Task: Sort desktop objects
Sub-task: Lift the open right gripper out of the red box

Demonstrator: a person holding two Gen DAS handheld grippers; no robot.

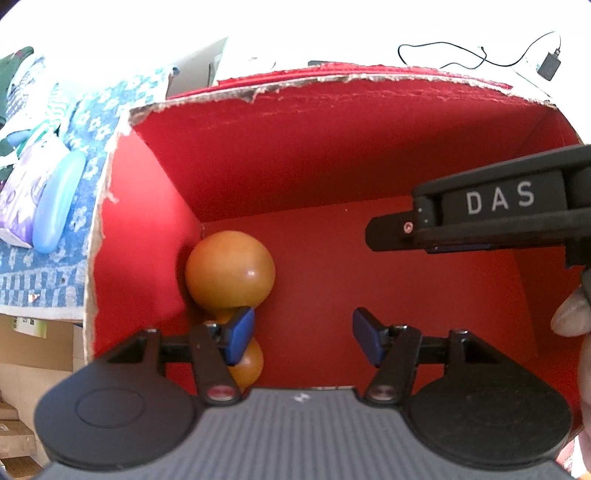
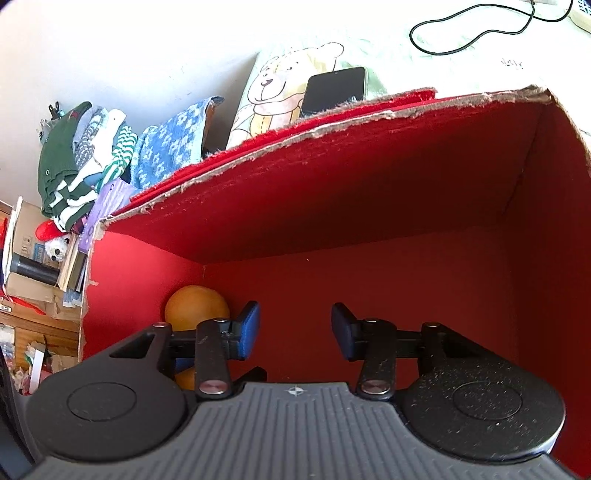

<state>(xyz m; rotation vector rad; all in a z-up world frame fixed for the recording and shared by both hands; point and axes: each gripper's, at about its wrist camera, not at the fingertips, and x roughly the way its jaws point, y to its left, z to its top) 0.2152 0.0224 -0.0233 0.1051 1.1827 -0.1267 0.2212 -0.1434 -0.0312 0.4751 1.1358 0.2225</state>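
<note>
A red cardboard box (image 1: 332,155) with torn edges fills both views; it also shows in the right wrist view (image 2: 369,184). Two orange round fruits lie against its left wall: a larger orange (image 1: 229,269) and a second orange (image 1: 249,365) partly hidden behind my left finger. In the right wrist view the larger orange (image 2: 195,306) shows by the left wall. My left gripper (image 1: 303,338) is open and empty above the box floor, just right of the oranges. My right gripper (image 2: 294,330) is open and empty inside the box; its body (image 1: 498,206) shows at the right.
A blue patterned cloth (image 1: 55,221) with a light blue case (image 1: 57,201) and a purple pack (image 1: 22,192) lies left of the box. Folded clothes (image 2: 81,158), a bear-print pillow (image 2: 273,92) with a black phone (image 2: 334,88) and a black cable (image 2: 472,33) lie behind it.
</note>
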